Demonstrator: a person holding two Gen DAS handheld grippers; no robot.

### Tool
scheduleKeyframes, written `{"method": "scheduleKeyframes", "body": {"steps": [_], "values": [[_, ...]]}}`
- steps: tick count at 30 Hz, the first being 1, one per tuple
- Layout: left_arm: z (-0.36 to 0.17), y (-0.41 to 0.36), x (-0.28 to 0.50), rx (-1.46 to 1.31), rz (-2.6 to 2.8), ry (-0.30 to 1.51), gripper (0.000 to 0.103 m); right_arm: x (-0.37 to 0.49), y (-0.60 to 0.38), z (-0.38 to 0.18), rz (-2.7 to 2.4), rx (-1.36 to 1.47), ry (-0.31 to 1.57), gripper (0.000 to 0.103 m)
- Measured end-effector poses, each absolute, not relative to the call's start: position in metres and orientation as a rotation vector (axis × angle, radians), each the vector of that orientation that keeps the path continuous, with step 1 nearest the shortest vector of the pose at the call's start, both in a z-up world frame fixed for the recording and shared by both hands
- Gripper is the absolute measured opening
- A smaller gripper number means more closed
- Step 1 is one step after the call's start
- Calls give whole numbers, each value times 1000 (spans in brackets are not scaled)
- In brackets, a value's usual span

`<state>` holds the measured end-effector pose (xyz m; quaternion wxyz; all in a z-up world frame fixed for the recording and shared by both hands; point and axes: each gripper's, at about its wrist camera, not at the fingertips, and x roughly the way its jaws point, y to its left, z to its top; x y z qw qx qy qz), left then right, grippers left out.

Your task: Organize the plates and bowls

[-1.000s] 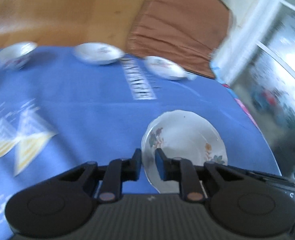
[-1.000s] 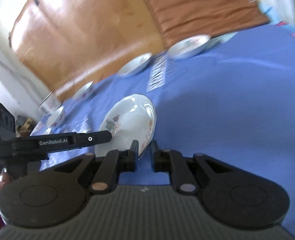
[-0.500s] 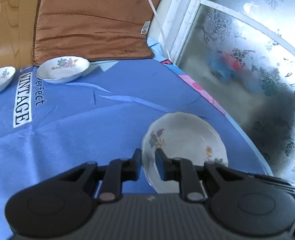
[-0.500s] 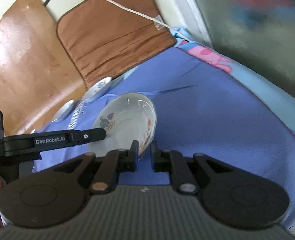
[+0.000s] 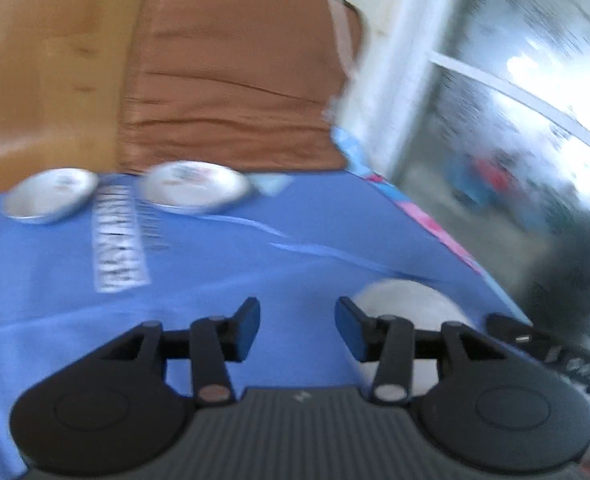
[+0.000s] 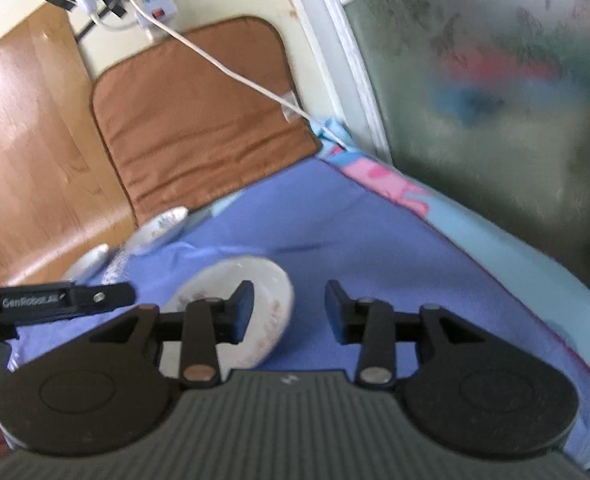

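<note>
Both hand-held grippers, left [image 5: 297, 330] and right [image 6: 287, 312], opening, have released the bowl [image 6: 271, 300], seemingly rim-up.

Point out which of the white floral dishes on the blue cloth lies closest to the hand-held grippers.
The plate right under both hand-held grippers, by the cloth's pink-edged side. The other two dishes sit far back against the brown cushion.

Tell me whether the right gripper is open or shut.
Open and still opening: the right gripper shows blue cloth between its fingers; the plate lies behind the left finger, unpinched.
</note>
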<state>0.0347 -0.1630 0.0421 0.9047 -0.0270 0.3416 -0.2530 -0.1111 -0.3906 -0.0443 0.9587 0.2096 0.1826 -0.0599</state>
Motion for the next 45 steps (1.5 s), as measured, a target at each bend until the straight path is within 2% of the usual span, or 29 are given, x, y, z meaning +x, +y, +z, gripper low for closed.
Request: {"method": "scheduleKeyframes", "body": {"steps": [6, 13, 16, 22, 29, 30, 32, 37, 45], "values": [[34, -58, 44, -82, -310, 654, 43, -89, -362, -25, 27, 414, 380, 43], [13, 46, 50, -114, -81, 581, 43, -27, -294, -14, 283, 453, 501, 41], [2, 57, 54, -159, -90, 581, 40, 13, -257, -6, 334, 425, 519, 41], [4, 51, 41, -126, -105, 503, 40, 117, -205, -4, 322, 519, 630, 42], [3, 61, 43, -216, -103, 498, 40, 204, -180, -30, 180, 608, 780, 42], [3, 61, 42, -220, -103, 497, 40, 211, -180, -35, 169, 623, 799, 38], [4, 63, 42, -230, -105, 495, 42, 219, -181, -39, 166, 634, 814, 13], [2, 74, 44, -294, -106, 506, 42, 198, -182, -30, 236, 644, 838, 12], [0, 81, 45, -370, -234, 581, 43, 87, -209, -29, 430, 689, 925, 11]]}}
